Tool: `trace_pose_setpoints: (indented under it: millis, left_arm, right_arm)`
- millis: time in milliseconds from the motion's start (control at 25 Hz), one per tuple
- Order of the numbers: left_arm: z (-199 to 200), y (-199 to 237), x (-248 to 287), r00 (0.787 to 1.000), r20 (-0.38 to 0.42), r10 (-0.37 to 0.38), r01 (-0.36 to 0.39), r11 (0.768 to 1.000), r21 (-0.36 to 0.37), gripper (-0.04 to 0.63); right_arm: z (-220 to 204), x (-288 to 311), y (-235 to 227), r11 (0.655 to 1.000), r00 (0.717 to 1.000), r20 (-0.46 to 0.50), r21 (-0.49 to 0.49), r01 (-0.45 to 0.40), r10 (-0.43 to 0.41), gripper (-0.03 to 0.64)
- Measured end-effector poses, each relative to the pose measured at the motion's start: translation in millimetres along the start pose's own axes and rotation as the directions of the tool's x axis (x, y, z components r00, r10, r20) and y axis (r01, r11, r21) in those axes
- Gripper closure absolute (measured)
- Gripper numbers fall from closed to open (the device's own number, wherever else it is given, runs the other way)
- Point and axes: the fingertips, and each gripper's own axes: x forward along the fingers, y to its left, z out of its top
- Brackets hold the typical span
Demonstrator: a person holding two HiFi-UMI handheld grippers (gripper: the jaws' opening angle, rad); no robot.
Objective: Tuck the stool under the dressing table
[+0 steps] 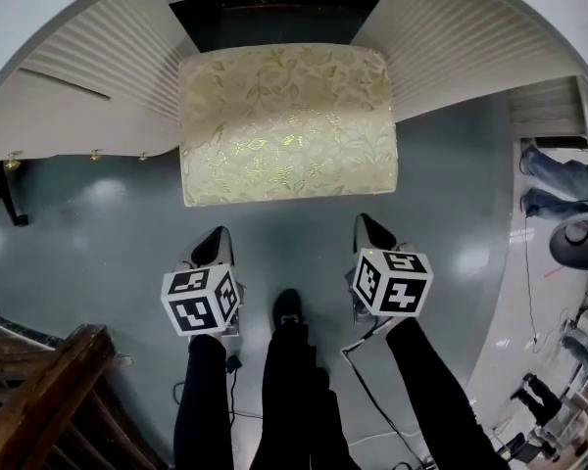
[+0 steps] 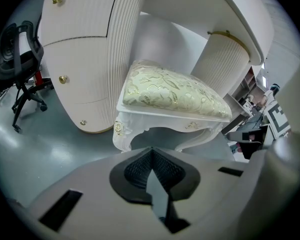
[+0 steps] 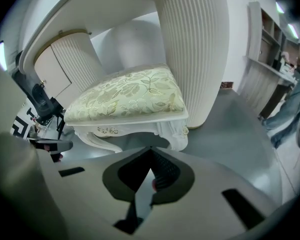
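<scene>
The stool (image 1: 287, 123), white-framed with a gold floral cushion, stands on the grey floor with its far end in the gap between the dressing table's two ribbed pedestals (image 1: 108, 62). My left gripper (image 1: 219, 237) and right gripper (image 1: 366, 225) hang just short of the stool's near edge, apart from it. In the left gripper view the stool (image 2: 170, 94) sits ahead beside the drawer pedestal (image 2: 90, 59), and the left gripper (image 2: 151, 151) is shut and holds nothing. The right gripper (image 3: 150, 151) is likewise shut, with the stool (image 3: 127, 99) and the right pedestal (image 3: 190, 49) in front.
A dark wooden piece (image 1: 39, 390) sits at the near left. My legs (image 1: 294, 380) stand between the grippers, with cables on the floor. A black office chair (image 2: 15, 54) is left of the table. Another person's legs (image 1: 563, 179) and a round black object (image 1: 580, 243) are at the right.
</scene>
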Motion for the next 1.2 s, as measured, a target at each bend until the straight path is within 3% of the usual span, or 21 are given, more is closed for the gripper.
trace_pose_setpoints:
  millis: [320, 1200]
  left_arm:
    - [-17, -8, -10, 1.0, -0.013, -0.02, 0.02, 1.0, 0.007, 0.588]
    - [-41, -21, -49, 0.999, -0.016, -0.037, 0.037, 0.999, 0.015, 0.588]
  right_arm:
    - [-9, -12, 17, 0.997, 0.998, 0.03, -0.063, -0.048, 0.05, 0.612]
    - [-24, -57, 38, 0.99, 0.993, 0.057, -0.103, -0.098, 0.104, 0.612]
